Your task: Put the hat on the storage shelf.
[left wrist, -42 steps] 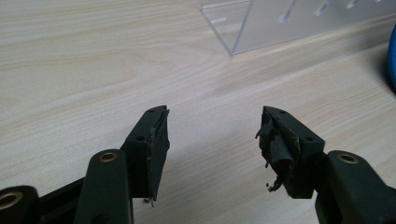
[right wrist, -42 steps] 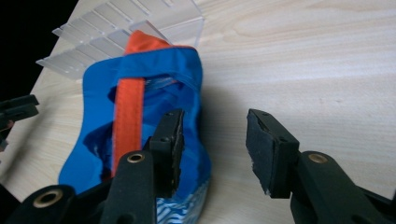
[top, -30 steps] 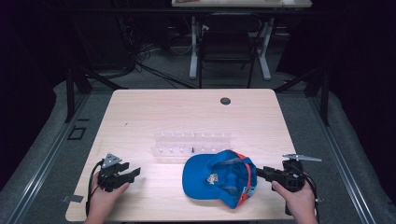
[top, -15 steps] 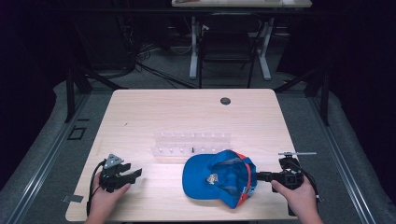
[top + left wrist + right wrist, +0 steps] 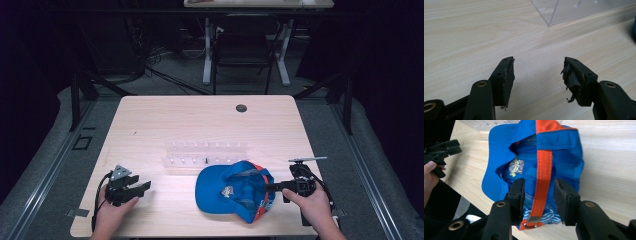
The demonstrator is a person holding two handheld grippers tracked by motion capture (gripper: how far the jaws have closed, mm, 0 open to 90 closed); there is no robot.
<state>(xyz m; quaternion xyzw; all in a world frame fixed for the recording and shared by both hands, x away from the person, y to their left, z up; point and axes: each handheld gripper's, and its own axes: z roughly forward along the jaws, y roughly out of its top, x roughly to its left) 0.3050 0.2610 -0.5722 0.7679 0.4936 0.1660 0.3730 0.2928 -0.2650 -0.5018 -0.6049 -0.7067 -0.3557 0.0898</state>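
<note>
The blue cap point(image 5: 235, 195) lies upside down at the table's point(image 5: 200, 120) near edge, in front of a clear rack point(image 5: 205, 152). It looks light, soft and floppy. The right gripper point(image 5: 538, 195) has just been opening, its jaws straddling the orange back strap point(image 5: 543, 170), the firmest hold, without pressing. The left gripper point(image 5: 537, 75) rests open and empty.

The cap point(image 5: 235, 190) is bright blue, with an orange strap point(image 5: 543, 177) across its open back and orange trim on the edge. Inside it has a small patch with orange and white print, and near the buckle a blue and white wavy pattern. Both grippers point(image 5: 131, 189) point(image 5: 272, 188) are black, with brass-coloured rivets. The table point(image 5: 200, 120) is pale wood with fine grain. The rack point(image 5: 205, 154) is clear plastic.
</note>
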